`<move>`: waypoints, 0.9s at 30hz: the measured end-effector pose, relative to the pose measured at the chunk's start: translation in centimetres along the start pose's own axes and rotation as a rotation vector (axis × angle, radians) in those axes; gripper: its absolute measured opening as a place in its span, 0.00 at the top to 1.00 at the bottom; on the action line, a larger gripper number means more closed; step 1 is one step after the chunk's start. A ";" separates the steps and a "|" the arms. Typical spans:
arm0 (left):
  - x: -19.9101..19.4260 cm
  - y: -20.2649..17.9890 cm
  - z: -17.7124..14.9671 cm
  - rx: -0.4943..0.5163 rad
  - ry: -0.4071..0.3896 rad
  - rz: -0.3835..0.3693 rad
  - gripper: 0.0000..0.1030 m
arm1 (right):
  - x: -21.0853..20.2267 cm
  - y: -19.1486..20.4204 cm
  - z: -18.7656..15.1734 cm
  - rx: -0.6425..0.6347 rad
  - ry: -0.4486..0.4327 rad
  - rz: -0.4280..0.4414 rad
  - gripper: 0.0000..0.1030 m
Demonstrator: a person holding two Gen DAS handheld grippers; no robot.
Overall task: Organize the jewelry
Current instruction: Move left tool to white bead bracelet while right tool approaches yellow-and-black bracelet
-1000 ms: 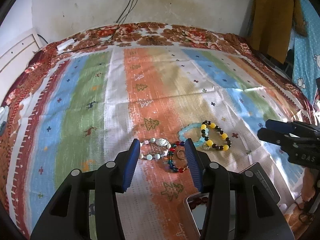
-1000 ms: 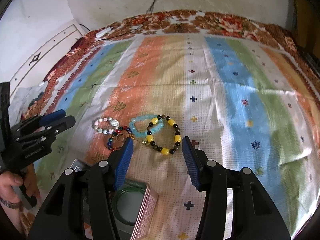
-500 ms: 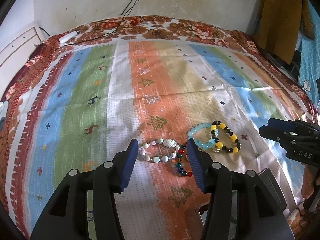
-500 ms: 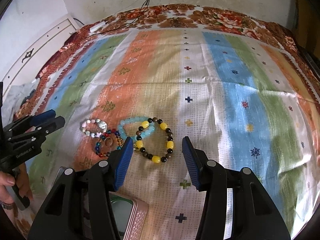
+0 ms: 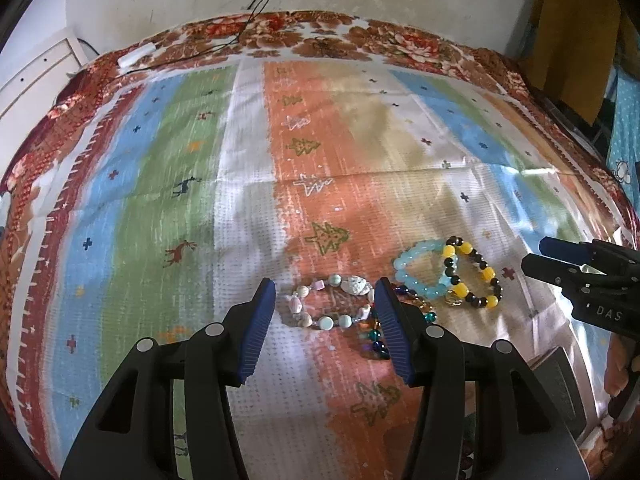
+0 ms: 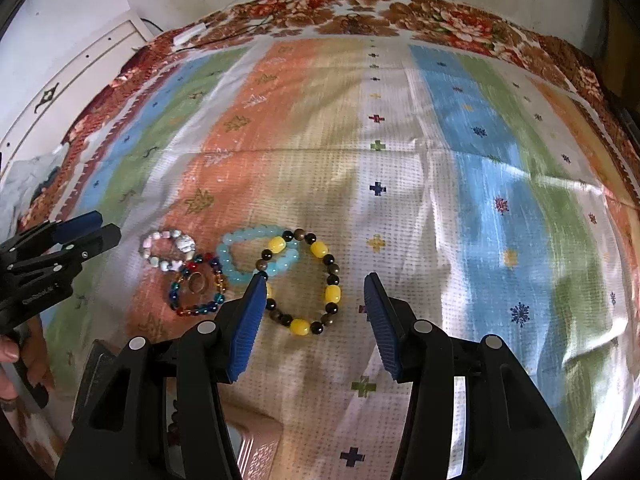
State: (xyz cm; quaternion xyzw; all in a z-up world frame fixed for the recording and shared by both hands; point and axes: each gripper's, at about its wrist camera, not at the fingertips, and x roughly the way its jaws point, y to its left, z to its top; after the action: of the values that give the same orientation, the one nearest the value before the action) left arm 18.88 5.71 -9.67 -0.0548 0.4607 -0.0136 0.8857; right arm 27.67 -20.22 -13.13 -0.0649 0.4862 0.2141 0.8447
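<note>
Presently, four bead bracelets lie close together on the striped bedspread [image 5: 248, 208]. The pale stone-and-shell bracelet [image 5: 332, 306] lies flat directly ahead of the left gripper [image 5: 326, 320], framed between its blue pads, ring face up. The yellow-and-dark bead bracelet [image 6: 304, 282] sits likewise ahead of the right gripper [image 6: 316, 312], overlapping the light-blue bracelet [image 6: 258, 256]; the multicoloured glass bracelet [image 6: 198, 290] lies between the two targets. Both grippers stand apart, empty, pads touching nothing. Judgement: each hand is nearer its own bracelet, straight ahead. A tin box [image 6: 256, 446] shows beneath the right gripper.
</note>
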 end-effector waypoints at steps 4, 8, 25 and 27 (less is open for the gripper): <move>0.9 0.3 0.2 -0.002 0.024 0.001 0.49 | 0.7 -0.1 0.3 -0.006 0.015 -0.003 0.51; 2.0 0.8 0.4 -0.021 0.054 -0.010 0.47 | 1.8 -0.3 0.4 -0.004 0.045 0.002 0.51; 5.8 2.6 0.4 -0.066 0.172 -0.007 0.44 | 5.9 -1.0 0.7 -0.007 0.147 -0.011 0.51; 6.0 2.4 0.3 -0.049 0.180 0.019 0.44 | 6.3 -1.1 0.6 -0.011 0.154 -0.015 0.51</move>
State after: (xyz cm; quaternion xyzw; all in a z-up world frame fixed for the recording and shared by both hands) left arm 22.51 7.67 -14.67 -0.0705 0.5393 0.0011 0.8391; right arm 31.37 -19.11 -18.24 -0.0894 0.5481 0.2049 0.8060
